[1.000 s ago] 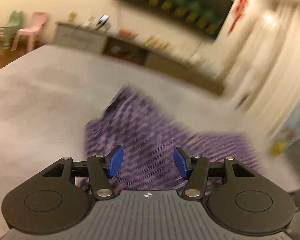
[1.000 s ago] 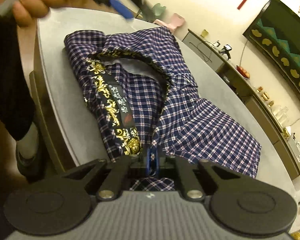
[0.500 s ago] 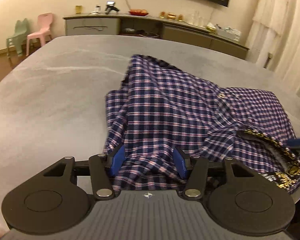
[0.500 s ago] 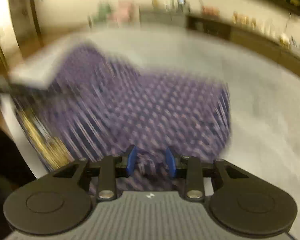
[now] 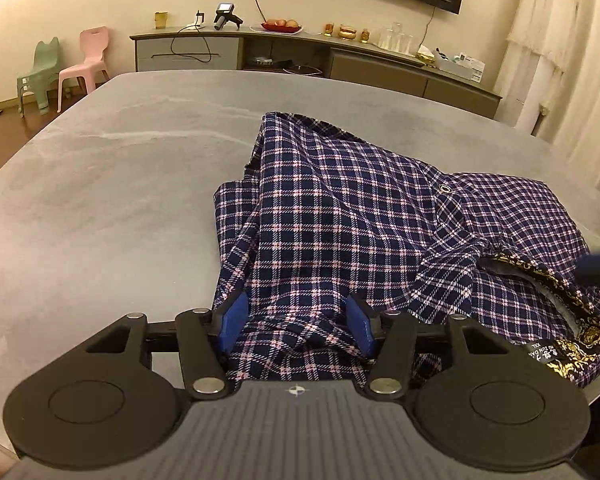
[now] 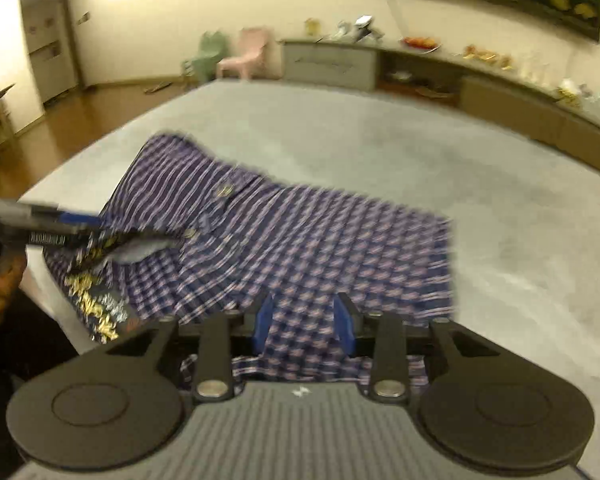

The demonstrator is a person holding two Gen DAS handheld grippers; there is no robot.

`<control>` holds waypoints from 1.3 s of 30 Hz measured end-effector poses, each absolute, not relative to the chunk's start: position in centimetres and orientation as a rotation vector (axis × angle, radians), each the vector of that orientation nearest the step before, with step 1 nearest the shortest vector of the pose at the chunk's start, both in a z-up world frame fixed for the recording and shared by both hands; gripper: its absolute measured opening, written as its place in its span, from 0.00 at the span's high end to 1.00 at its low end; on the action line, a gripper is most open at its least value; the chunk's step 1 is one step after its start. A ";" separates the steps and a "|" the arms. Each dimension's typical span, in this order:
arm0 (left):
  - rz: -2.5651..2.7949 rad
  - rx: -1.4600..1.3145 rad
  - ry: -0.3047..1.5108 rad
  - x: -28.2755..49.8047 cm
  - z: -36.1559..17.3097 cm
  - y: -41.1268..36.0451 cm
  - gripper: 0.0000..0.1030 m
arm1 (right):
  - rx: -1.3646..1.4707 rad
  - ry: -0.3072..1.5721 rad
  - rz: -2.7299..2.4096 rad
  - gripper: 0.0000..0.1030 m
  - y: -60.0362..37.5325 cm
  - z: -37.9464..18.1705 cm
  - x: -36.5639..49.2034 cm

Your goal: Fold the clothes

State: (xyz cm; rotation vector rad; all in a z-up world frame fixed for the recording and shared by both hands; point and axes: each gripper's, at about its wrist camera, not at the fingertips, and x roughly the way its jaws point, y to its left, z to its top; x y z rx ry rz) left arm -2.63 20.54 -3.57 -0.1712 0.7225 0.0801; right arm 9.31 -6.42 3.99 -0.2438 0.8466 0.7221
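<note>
A navy plaid pair of shorts (image 5: 340,240) with a black-and-gold waistband (image 5: 556,356) lies rumpled on the grey table (image 5: 100,200). My left gripper (image 5: 296,322) is open, its blue pads on either side of a fold of the cloth at the near edge. In the right wrist view the shorts (image 6: 300,240) are blurred. My right gripper (image 6: 303,320) is open just above the near edge of the cloth. The left gripper (image 6: 60,224) shows at the left of that view, over the waistband (image 6: 96,304).
A long sideboard (image 5: 300,56) with bottles and a fruit dish runs along the far wall. A pink chair (image 5: 86,60) and a green chair (image 5: 38,70) stand at the back left. White curtains (image 5: 560,40) hang at the right. The table's near edge lies just under both grippers.
My right gripper was shut on the cloth a second ago and has opened and swung round to another edge. My left gripper has come down low onto the near fold of cloth.
</note>
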 end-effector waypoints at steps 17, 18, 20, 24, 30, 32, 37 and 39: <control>0.011 -0.234 0.571 -1.5 -1.5 22.1 0.44 | -0.329 0.734 0.827 0.61 5.9 11.1 12.6; 0.012 -0.225 0.589 -1.4 -2.1 22.0 0.44 | -0.350 0.753 0.853 0.61 8.6 10.6 13.8; 0.012 -0.219 0.635 -1.2 -3.2 22.1 0.44 | -0.393 0.807 0.906 0.61 13.6 9.1 15.9; -0.001 -0.191 0.679 -1.0 -4.7 21.9 0.44 | -0.507 0.922 0.943 0.58 18.8 4.3 17.5; -0.134 -0.128 0.637 -2.0 -3.0 20.4 0.44 | -0.361 0.864 0.943 0.62 10.0 9.3 18.8; -0.196 -0.105 0.612 -2.6 -2.2 19.7 0.43 | -0.289 0.791 0.862 0.60 2.5 11.7 19.2; -0.463 0.074 0.555 -4.5 -0.9 16.7 0.42 | -0.295 0.859 0.739 0.62 -9.7 7.6 17.6; -0.509 0.192 0.567 -5.0 -1.8 15.1 0.42 | -0.287 0.863 0.755 0.63 -11.5 5.2 16.5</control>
